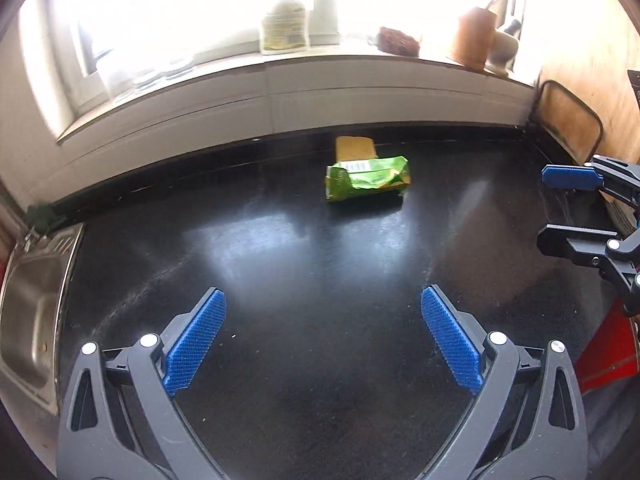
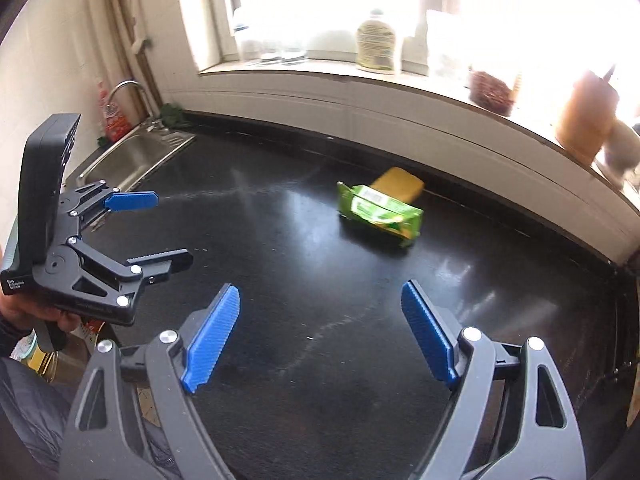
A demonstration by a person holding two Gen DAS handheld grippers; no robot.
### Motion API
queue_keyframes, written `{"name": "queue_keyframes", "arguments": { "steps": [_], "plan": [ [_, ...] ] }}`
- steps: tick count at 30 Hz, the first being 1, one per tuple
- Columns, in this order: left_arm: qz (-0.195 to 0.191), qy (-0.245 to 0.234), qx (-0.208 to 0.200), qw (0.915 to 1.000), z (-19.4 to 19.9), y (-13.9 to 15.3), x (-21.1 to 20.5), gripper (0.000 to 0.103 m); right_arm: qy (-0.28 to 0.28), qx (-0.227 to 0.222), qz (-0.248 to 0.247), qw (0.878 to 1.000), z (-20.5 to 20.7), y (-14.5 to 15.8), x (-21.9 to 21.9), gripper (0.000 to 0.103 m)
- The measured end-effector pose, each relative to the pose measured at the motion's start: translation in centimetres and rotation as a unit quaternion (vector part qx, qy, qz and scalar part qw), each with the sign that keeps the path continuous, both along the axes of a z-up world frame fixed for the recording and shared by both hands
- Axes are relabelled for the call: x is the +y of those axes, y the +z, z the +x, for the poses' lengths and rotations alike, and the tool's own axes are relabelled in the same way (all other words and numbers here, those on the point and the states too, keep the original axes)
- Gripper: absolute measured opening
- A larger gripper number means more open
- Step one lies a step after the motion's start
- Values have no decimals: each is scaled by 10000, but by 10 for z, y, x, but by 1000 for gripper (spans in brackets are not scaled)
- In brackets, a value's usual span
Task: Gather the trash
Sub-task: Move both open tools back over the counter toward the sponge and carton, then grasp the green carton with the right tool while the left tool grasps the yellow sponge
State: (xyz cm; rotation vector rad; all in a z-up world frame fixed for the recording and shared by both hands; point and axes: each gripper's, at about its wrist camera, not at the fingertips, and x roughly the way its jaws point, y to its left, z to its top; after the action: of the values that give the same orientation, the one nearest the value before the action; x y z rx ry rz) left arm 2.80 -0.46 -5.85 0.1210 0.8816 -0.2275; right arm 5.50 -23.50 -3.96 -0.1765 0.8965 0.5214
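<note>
A glossy black counter (image 1: 304, 264) fills both views, its polished surface streaked with window glare. A pale windowsill (image 1: 360, 60) is seen curving along its far edge. A stainless steel sink (image 2: 136, 156) is set into the counter's left end; only the right wrist view shows its curved tap (image 2: 128, 90), while only the left wrist view shows a rounded wooden board (image 1: 570, 120) leaning upright at the far right corner.

On the windowsill a labelled bottle (image 2: 376, 44) and a tall brown cylindrical holder (image 1: 472, 36) are seen in both views.

The left claw (image 1: 323, 344) is held wide open over the near part of the counter, nothing between its ribbed blue pads and nothing touched. The right claw (image 2: 320, 340) is likewise spread wide and empty. Each claw is visible from the other's camera: the right claw at the right edge of the left view, the left claw beside the sink in the right view, both open.

The crumpled green wrapper (image 1: 368, 178), shiny and creased, lies on the counter near the windowsill wall, well apart from both claws. A flat yellow-brown block (image 1: 356, 148) is seen touching it on the windowsill side, partly under the wrapper.
</note>
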Motion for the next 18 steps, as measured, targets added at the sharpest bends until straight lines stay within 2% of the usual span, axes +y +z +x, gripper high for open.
{"name": "queue_keyframes", "arguments": {
  "steps": [9, 18],
  "plan": [
    [123, -207, 347, 9991, 50, -20, -13, 95, 28, 75, -131, 9999, 36, -20, -17, 80],
    [143, -427, 731, 9963, 180, -38, -31, 95, 607, 63, -331, 9976, 115, -62, -12, 80]
  ]
}}
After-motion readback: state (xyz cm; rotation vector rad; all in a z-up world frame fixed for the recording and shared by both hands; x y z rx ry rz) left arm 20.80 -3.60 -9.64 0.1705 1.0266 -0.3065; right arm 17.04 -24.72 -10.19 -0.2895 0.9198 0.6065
